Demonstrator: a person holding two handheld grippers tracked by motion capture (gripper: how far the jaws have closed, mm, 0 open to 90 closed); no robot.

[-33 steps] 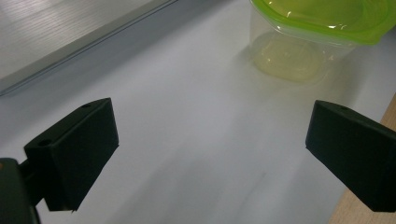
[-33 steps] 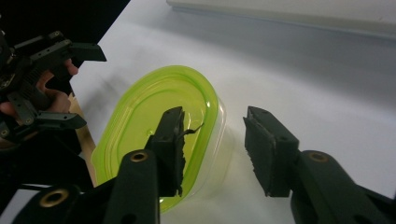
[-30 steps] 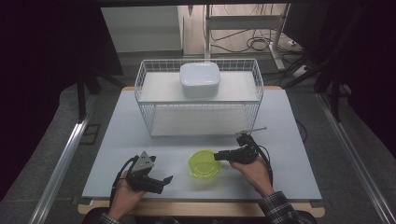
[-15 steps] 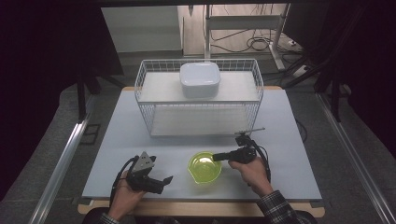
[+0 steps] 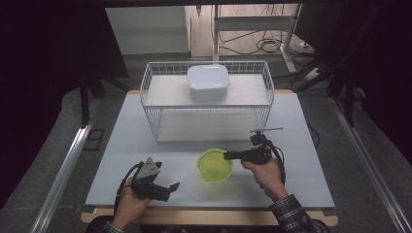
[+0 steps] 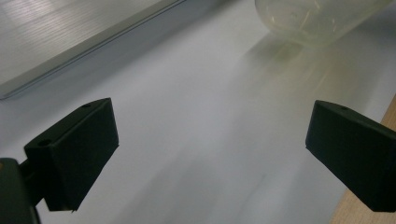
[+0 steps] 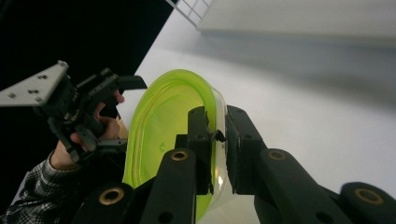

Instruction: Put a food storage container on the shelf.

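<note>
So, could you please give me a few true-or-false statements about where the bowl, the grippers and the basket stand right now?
1. The right gripper is clamped on the rim of the green bowl. True.
2. The left gripper holds the bowl too. False: its jaws stand open over bare table.
3. The white container sits on the wire basket. True.
4. The green bowl is inside the basket. False: it sits on the table in front of it.
</note>
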